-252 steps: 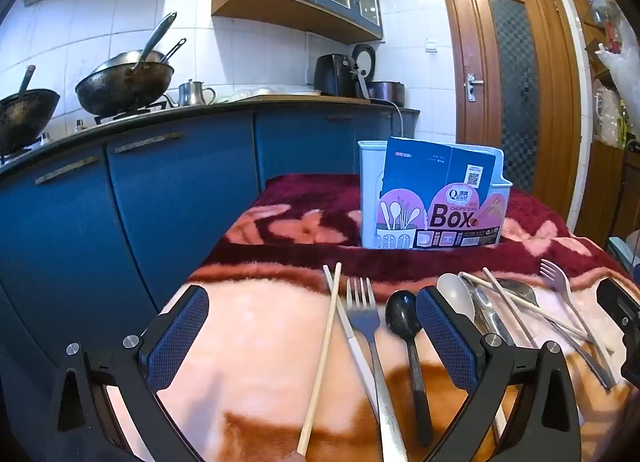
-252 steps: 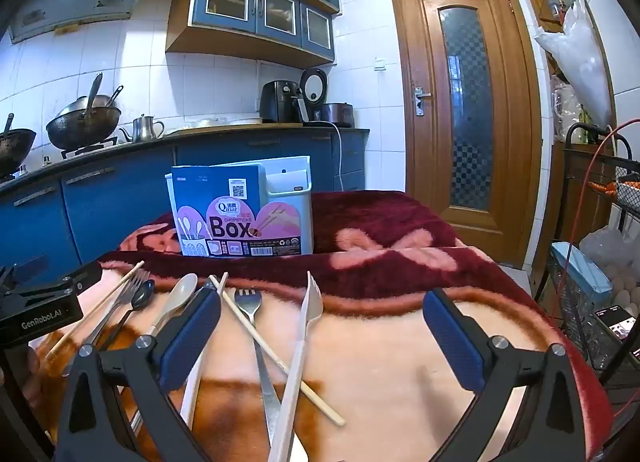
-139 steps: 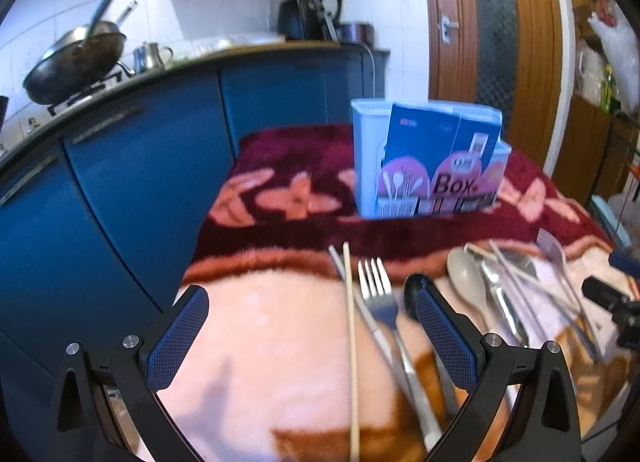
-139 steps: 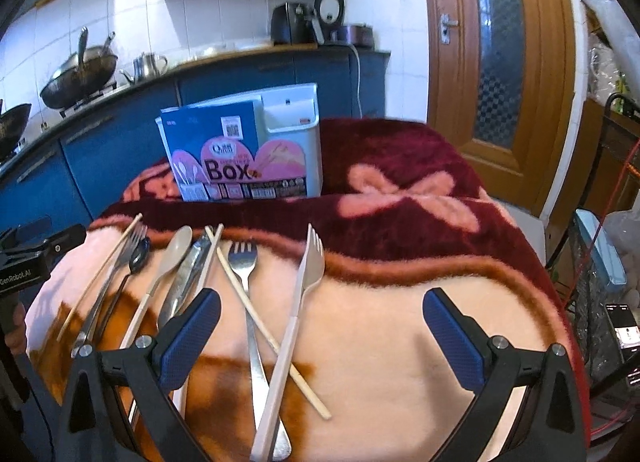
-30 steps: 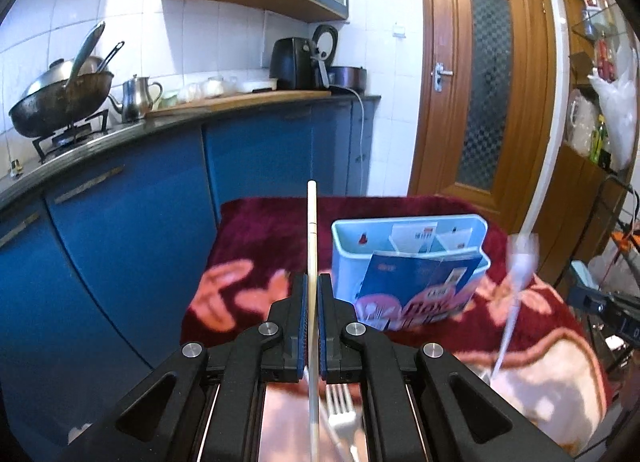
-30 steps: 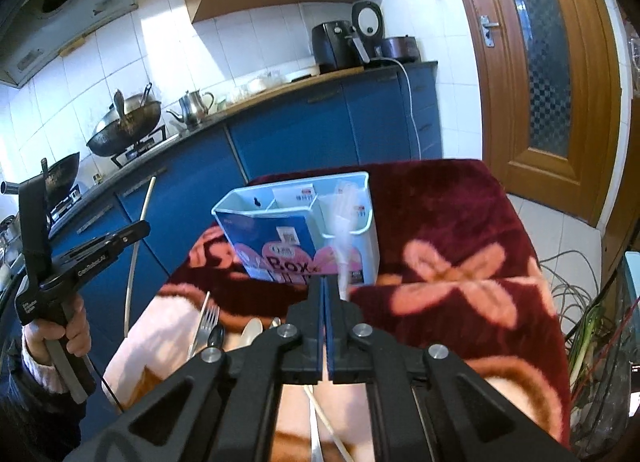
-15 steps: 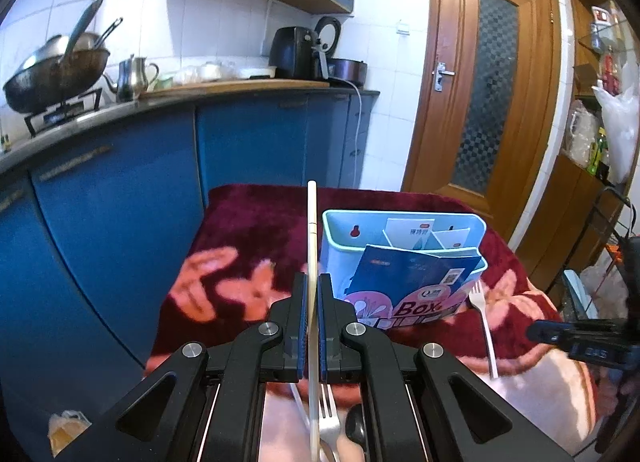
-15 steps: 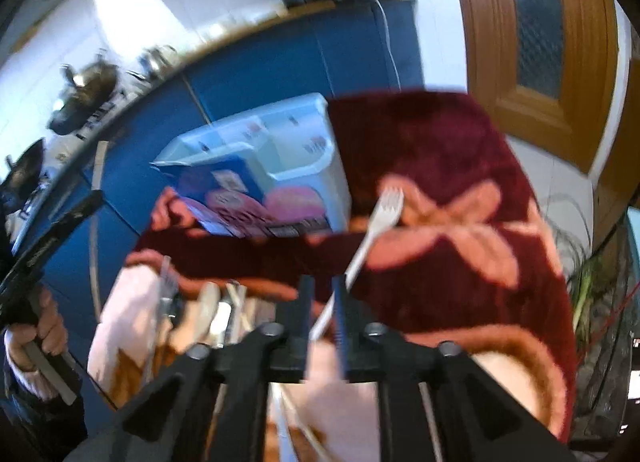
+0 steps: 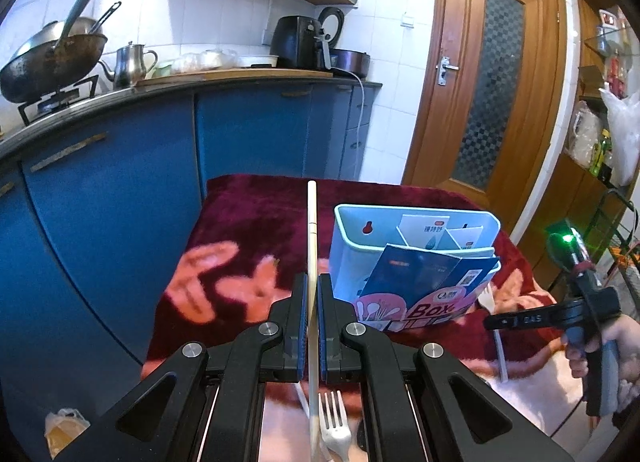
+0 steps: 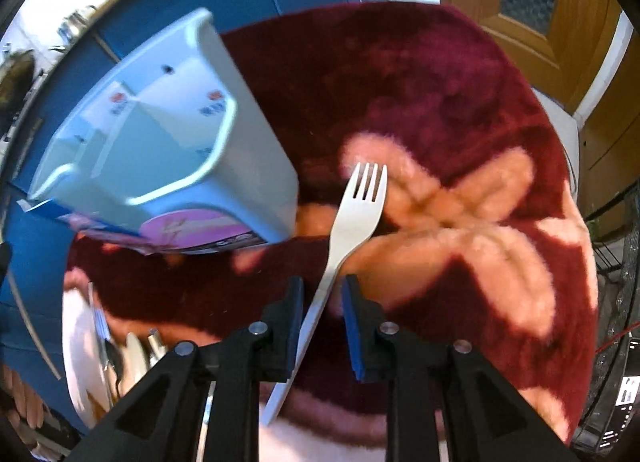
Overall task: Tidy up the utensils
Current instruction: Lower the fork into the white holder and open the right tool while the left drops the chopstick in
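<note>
My left gripper (image 9: 313, 286) is shut on a pale wooden chopstick (image 9: 312, 230) that points forward, held above the table just left of the light-blue utensil box (image 9: 412, 222). My right gripper (image 10: 322, 288) has its jaws a little apart. A white plastic fork (image 10: 356, 218) lies between them, tines forward, its handle slanting across the gap, on the blanket right of the box (image 10: 168, 150). In the left wrist view the fork (image 9: 489, 302) lies by the box's right corner, below the right gripper (image 9: 516, 320).
A dark-red and pink blanket (image 9: 248, 222) covers the table. A metal fork (image 9: 336, 432) lies under my left gripper; more utensils (image 10: 132, 354) lie at the near left. Blue cabinets (image 9: 100, 198) stand behind, a wooden door (image 9: 500, 74) at right.
My right gripper has opened a little, tilted down and moved closer to the blanket; the fork has slipped askew between its jaws. My left gripper holds the chopstick almost still.
</note>
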A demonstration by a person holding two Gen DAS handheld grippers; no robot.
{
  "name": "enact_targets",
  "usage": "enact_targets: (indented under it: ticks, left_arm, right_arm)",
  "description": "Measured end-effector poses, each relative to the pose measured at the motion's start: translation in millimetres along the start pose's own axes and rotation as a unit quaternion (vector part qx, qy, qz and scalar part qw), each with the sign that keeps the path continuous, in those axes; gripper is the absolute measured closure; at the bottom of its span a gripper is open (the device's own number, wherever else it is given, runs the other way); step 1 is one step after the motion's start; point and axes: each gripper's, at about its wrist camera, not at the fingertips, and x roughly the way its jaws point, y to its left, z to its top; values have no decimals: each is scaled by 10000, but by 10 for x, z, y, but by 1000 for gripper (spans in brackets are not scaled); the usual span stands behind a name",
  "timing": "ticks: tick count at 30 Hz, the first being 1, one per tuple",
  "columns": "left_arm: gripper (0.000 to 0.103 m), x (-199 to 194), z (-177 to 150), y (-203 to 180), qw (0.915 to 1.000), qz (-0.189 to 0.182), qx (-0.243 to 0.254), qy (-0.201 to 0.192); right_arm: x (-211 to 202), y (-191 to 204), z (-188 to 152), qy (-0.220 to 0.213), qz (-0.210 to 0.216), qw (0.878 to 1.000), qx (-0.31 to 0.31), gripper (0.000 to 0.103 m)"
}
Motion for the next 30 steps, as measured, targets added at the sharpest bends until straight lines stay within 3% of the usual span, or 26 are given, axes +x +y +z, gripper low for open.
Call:
enact_targets:
  ticks: [3,5,8,11,15,18,20,24,26,30]
  left_arm:
    - [99,31,50,-24,9999,-142,-51,24]
    - [99,48,111,-46,9996,-265,-110,21]
    - [99,41,262,-88,9987,-438,-189,-150]
    - [99,26,431,-153,9976,-503,-185,-440]
    - [99,67,636,-258,9949,-577,-188,-805]
    - [99,111,754,-327,9916,-527,-165,-1167]
    - [99,147,829,-352,9882,-456,-224,-1444]
    - [99,268,885,-354,9830,-350,-450,-1743]
    - [99,359,885,-344,9804,-261,-531,-1878]
    - [99,494,854,-301,9729,-92,-724,-2192]
  right_arm:
    - [9,21,55,183,-95,9998,-36,81]
    - [7,46,46,188,-250,9994,-139,92]
    - [-35,27,-5,91,-248,9995,-185,96]
    - [-197,-58,-138,-300,-130,9994,-134,96]
    - [-603,-149,-258,-1199,61,9927,-74,96]
    - [-914,-148,-302,-2007,266,9793,-34,96]
    - [-1112,-105,-333,-2626,429,9639,-82,96]
    - [-1383,147,-336,-3762,650,9229,-489,96]
    - [-1423,228,-271,-4085,757,9071,-677,96]
    - [-1335,384,-133,-4382,764,8909,-916,96]
